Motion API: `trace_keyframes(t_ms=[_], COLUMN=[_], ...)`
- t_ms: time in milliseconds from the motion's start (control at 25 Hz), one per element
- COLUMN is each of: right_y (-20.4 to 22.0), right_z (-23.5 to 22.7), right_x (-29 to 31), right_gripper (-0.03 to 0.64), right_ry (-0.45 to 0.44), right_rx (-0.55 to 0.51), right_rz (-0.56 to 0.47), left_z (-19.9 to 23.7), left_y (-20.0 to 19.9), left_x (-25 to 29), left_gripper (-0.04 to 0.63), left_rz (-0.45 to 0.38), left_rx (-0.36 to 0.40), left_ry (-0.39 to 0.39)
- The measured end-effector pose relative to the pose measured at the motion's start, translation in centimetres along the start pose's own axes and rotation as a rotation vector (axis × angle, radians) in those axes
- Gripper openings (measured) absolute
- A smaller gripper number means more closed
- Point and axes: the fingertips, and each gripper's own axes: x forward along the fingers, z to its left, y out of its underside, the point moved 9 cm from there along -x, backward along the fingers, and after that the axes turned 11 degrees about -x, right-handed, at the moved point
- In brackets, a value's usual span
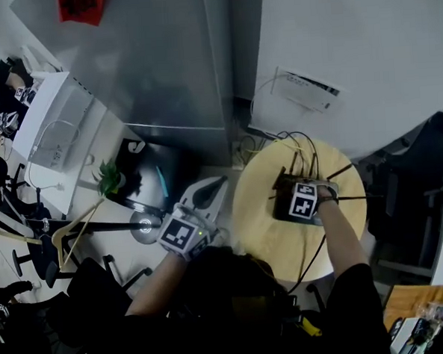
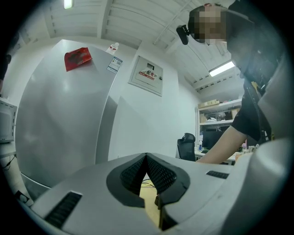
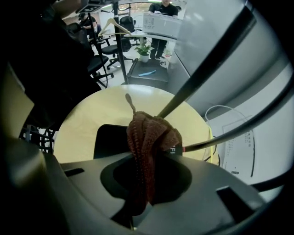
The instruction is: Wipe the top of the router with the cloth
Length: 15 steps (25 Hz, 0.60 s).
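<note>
Left claw (image 2: pixel 147 158) — jaws closed, empty — held just off the left edge of the round surface (image 1: pixel 256 226), grey cabinet (image 2: pixel 59 119) ahead. Black router (image 3: pixel 108 140) sits mid-surface, bare wood to its left and front. Right claw (image 3: pixel 144 181) clamps the brown cloth (image 3: pixel 149 133) over the router, between its antennas (image 3: pixel 202 75).

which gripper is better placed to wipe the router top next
Right. The right gripper is shut on the cloth over the router; the left gripper holds nothing, off to the side.
</note>
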Motion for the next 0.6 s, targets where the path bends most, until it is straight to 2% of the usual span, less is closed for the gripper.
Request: trace_keyframes(t_ms=[200, 600], right_y=[-0.6, -1.4], right_z=[2.0, 5.8], right_x=[-0.3, -0.5], right_gripper=[0.066, 0.066], right_ry=[-0.059, -0.095], right_rx=[-0.002, 0.029], right_rz=[-0.008, -0.048], left_z=[-0.1, -1.0], left_y=[-0.1, 0.3], left_x=[0.6, 1.5], left_gripper=[-0.002, -0.002], left_rz=[0.002, 0.027], left_rx=[-0.002, -0.014], left_ry=[0.036, 0.126])
